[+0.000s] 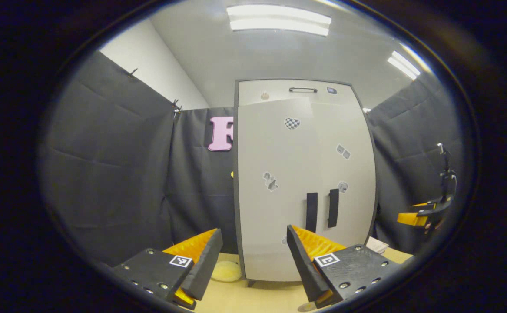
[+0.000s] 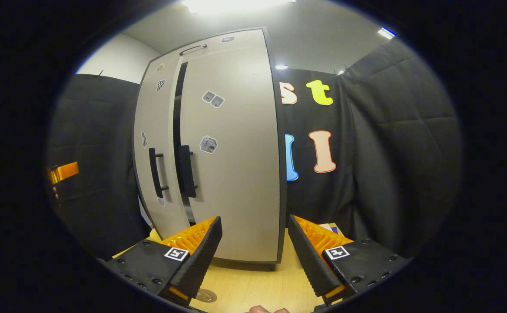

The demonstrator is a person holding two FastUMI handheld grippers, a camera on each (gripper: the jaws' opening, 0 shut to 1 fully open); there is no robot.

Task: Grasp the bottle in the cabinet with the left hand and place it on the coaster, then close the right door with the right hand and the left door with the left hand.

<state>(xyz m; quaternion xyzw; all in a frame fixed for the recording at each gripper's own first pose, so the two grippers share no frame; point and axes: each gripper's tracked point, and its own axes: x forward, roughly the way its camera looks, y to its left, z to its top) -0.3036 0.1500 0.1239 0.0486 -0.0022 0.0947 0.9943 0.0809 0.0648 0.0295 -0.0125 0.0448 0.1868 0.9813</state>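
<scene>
here both grippers, left (image 1: 253,256) and right (image 2: 254,254), gape wide before the cabinet (image 1: 305,174).

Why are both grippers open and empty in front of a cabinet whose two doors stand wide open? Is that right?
Not quite. The cabinet doors are not wide open: in the right gripper view a narrow dark gap shows between them, and in the left gripper view they look shut. The left gripper and right gripper are indeed open and empty.

Black quilted cloth (image 1: 118,174) hangs as booth walls under a white ceiling (image 1: 279,56) with bright strip lights (image 1: 279,19); a pale wooden tabletop (image 2: 253,282) lies below
</scene>
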